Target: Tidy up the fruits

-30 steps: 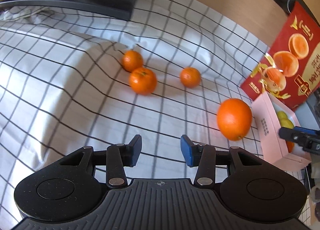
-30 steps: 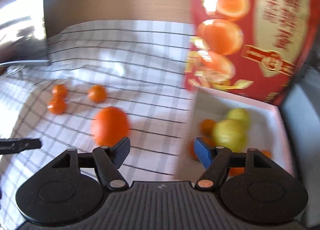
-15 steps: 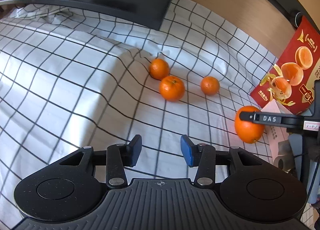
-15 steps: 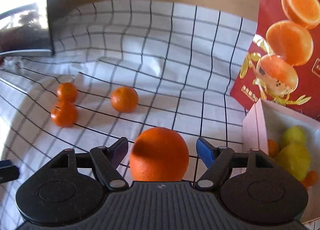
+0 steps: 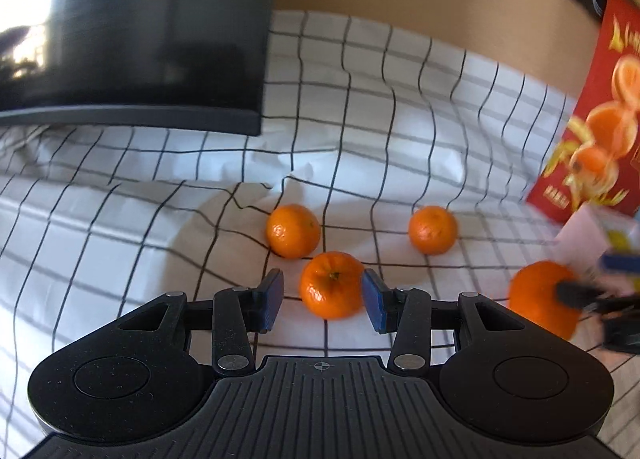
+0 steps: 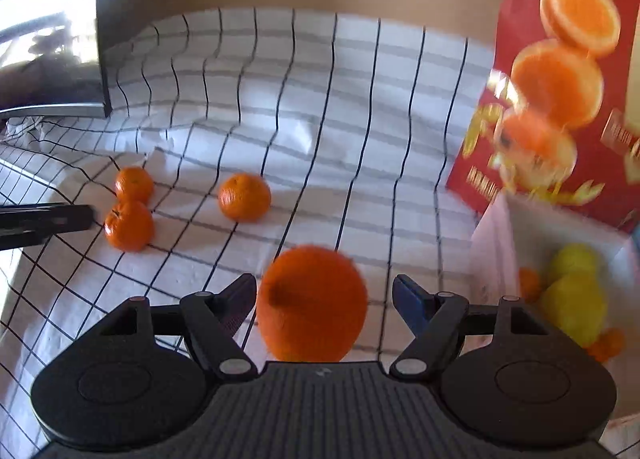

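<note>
Three small mandarins lie on the checked cloth. My left gripper (image 5: pixel 323 302) is open, its jaws on either side of the nearest mandarin (image 5: pixel 331 284) without touching it. Two more mandarins (image 5: pixel 293 230) (image 5: pixel 432 229) lie just beyond. My right gripper (image 6: pixel 324 301) is open around a large orange (image 6: pixel 312 305), with a gap on both sides. The same orange shows at the right of the left wrist view (image 5: pixel 544 299). A pink box (image 6: pixel 496 255) at the right holds yellow and orange fruit (image 6: pixel 574 307).
A red orange-print carton (image 6: pixel 560 79) stands behind the pink box. A dark monitor (image 5: pixel 152 31) stands at the back left on the wrinkled checked cloth (image 5: pixel 400 119). A wooden wall runs behind.
My left gripper moved forward until the nearest mandarin sits between its jaws. My right gripper swung left from the box and closed in on the large orange, jaws still open.
</note>
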A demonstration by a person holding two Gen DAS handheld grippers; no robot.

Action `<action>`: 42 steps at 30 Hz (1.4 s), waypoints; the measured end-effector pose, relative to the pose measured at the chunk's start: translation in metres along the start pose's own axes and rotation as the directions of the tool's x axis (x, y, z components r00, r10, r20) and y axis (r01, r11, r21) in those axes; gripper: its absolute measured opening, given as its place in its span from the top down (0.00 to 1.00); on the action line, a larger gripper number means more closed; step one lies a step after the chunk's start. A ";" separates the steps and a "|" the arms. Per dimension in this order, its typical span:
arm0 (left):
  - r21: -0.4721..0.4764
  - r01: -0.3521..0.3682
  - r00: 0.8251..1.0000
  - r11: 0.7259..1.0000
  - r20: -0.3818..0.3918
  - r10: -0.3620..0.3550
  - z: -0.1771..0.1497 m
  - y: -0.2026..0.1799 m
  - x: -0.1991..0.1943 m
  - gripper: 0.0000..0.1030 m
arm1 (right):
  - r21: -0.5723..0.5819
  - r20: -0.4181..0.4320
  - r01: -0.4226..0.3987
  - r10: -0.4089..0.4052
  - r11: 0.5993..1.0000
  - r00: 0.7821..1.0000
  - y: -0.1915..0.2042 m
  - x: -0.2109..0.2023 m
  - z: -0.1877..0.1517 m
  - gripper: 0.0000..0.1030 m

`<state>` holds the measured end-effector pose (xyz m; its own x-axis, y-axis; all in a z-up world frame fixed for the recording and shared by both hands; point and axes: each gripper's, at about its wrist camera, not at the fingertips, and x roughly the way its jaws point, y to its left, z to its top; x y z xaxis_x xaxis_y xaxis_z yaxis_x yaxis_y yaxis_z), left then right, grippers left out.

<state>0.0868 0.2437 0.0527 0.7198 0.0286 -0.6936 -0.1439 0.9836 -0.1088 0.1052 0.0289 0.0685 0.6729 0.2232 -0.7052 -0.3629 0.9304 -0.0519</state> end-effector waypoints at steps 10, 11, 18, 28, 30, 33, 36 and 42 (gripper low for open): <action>0.096 0.002 1.000 0.995 0.013 -0.003 0.004 -0.010 0.027 0.54 | -0.035 -0.015 -0.072 0.072 0.997 0.997 0.015 0.002 0.042 0.25; 0.110 0.003 1.000 0.994 0.018 -0.005 0.003 -0.009 0.027 0.54 | -0.015 -0.033 -0.093 0.093 0.996 0.995 0.015 0.007 0.047 0.25; 0.068 0.068 0.997 0.995 0.033 -0.070 -0.013 0.006 0.004 0.55 | -0.014 -0.122 -0.108 0.105 0.994 0.987 0.043 0.060 0.070 0.25; 0.027 0.111 0.993 0.993 0.041 -0.112 -0.018 0.022 -0.002 0.58 | -0.075 -0.219 -0.351 0.328 0.933 0.919 0.131 0.110 0.099 0.44; 0.010 0.113 0.992 0.994 0.060 -0.113 -0.018 0.029 -0.004 0.58 | -0.101 -0.236 -0.337 0.307 0.936 0.922 0.145 0.124 0.102 0.47; -0.015 0.135 0.990 0.991 0.047 -0.134 -0.014 0.035 -0.001 0.51 | -0.043 -0.275 -0.392 0.366 0.919 0.889 0.145 0.135 0.107 0.55; 0.001 0.150 0.988 0.989 0.034 -0.150 -0.012 0.030 0.005 0.48 | -0.049 -0.302 -0.429 0.396 0.902 0.867 0.143 0.135 0.108 0.61; 0.047 0.167 0.985 0.985 -0.042 -0.165 -0.008 0.015 0.023 0.48 | -0.067 -0.302 -0.384 0.348 0.921 0.887 0.125 0.127 0.099 0.62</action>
<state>0.0961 0.2576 0.0291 0.7043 -0.1413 -0.6957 0.0104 0.9819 -0.1889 0.2088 0.2020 0.0424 0.2761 0.4338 -0.8577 -0.6356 0.7518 0.1756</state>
